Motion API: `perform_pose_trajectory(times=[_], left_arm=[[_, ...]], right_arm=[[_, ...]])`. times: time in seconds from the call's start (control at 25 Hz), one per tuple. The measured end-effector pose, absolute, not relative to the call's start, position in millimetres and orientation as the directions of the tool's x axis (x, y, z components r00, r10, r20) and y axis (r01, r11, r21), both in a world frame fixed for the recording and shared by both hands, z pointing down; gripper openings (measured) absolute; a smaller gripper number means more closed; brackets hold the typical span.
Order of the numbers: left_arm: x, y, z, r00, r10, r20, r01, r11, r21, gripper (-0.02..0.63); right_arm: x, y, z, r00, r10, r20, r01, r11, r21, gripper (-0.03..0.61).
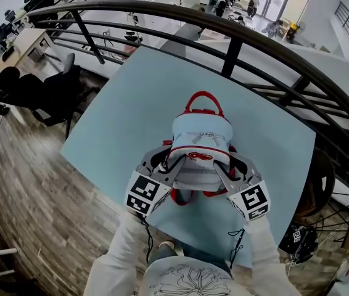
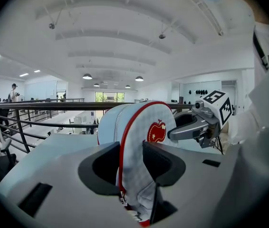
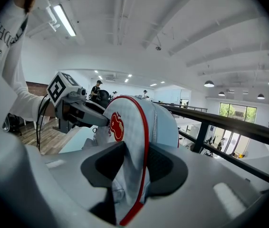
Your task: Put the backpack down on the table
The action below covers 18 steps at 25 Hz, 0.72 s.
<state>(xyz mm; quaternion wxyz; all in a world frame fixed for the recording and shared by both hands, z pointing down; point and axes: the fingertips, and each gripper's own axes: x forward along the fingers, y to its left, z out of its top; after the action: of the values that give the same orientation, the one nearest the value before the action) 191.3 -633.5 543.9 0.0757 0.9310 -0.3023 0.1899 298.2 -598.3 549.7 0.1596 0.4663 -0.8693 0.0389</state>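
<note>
A small light-blue backpack (image 1: 199,142) with red trim, a red top handle and a red apple badge hangs upright just over the pale blue table (image 1: 131,106), near its front edge. My left gripper (image 1: 166,166) is shut on the backpack's left side panel, and my right gripper (image 1: 229,165) is shut on its right side panel. In the left gripper view the red-edged panel (image 2: 134,127) runs between the jaws of my left gripper (image 2: 131,164), with the other gripper (image 2: 187,129) across it. The right gripper view shows the same panel (image 3: 139,122) between the jaws of my right gripper (image 3: 135,167). The backpack's underside is hidden.
A black curved railing (image 1: 236,39) runs behind the table's far edge. A black office chair (image 1: 51,94) stands on the wooden floor at the left. A dark wheel (image 1: 319,184) and a marker-tagged box (image 1: 298,236) are at the table's right.
</note>
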Motion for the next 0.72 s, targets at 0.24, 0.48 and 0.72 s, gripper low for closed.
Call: perform_pose_trajectory(times=[0.24, 0.48, 0.72], left_arm=[[188, -636, 546, 0.755, -0.529, 0.389, -0.588, -0.807, 0.044, 0.147], [189, -628, 550, 0.753, -0.537, 0.381, -0.597, -0.801, 0.051, 0.158], [181, -614, 553, 0.749, -0.545, 0.377, -0.612, -0.787, 0.078, 0.165]], right_arm=[[295, -601, 551, -0.521, -0.796, 0.309, -0.825, 0.562, 0.056, 0.152], [297, -595, 554, -0.528, -0.793, 0.304, -0.827, 0.562, 0.028, 0.169], [293, -581, 556, -0.503, -0.804, 0.318, -0.839, 0.543, 0.044, 0.19]])
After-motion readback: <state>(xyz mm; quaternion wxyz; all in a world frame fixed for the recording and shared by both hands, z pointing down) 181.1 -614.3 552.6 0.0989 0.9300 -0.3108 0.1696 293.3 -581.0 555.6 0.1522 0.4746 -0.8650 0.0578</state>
